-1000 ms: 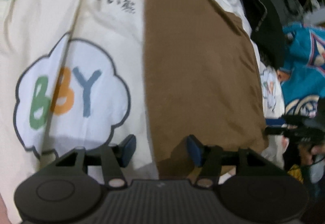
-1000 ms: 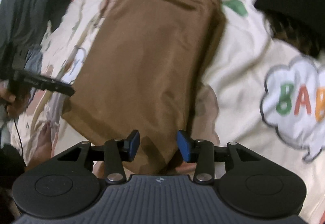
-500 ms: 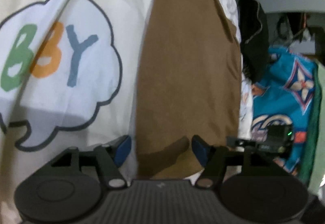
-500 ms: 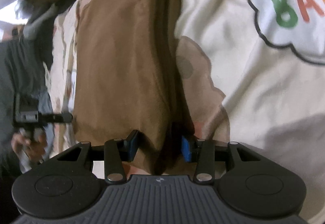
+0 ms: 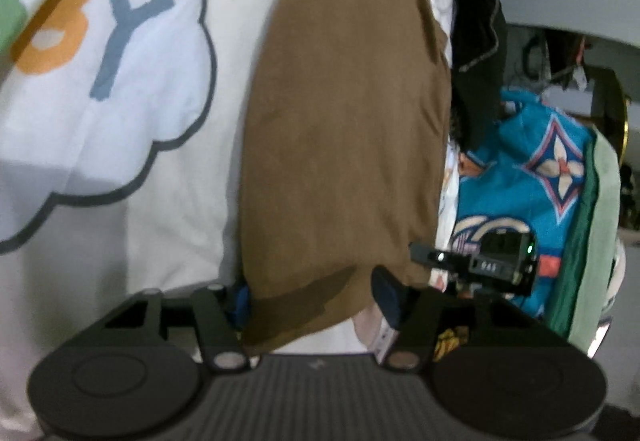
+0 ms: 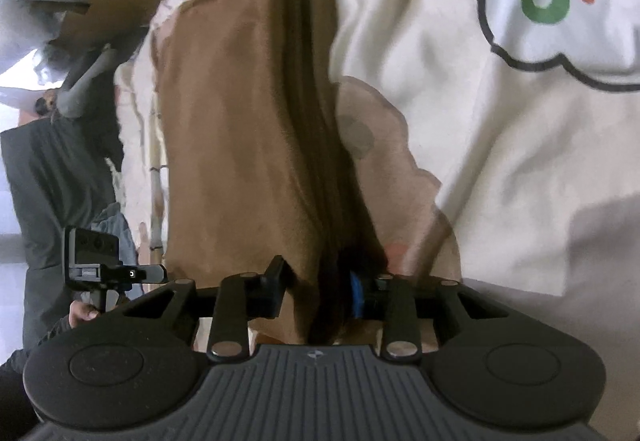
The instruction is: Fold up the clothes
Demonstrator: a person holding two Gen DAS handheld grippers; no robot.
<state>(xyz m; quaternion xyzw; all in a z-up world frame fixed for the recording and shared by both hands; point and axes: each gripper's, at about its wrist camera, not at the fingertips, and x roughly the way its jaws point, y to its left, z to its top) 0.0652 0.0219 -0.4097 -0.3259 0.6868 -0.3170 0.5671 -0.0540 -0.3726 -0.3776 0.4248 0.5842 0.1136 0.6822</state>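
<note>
1. We see a folded brown cloth garment (image 5: 344, 145) lying on a cream printed bedsheet (image 5: 176, 201) with a white cloud bearing coloured letters.
2. Our left gripper (image 5: 314, 299) straddles the garment's near corner; its jaws have just been closing, yet a gap shows beside the right pad, so they stand apart around the fabric.
3. Our right gripper (image 6: 316, 291) has its jaws just closing too, and both pads press the thick folded edge of the garment between them.
4. A turquoise patterned cloth (image 5: 532, 177) and a black garment (image 5: 478, 53) lie beside the sheet, near the other gripper.
</note>
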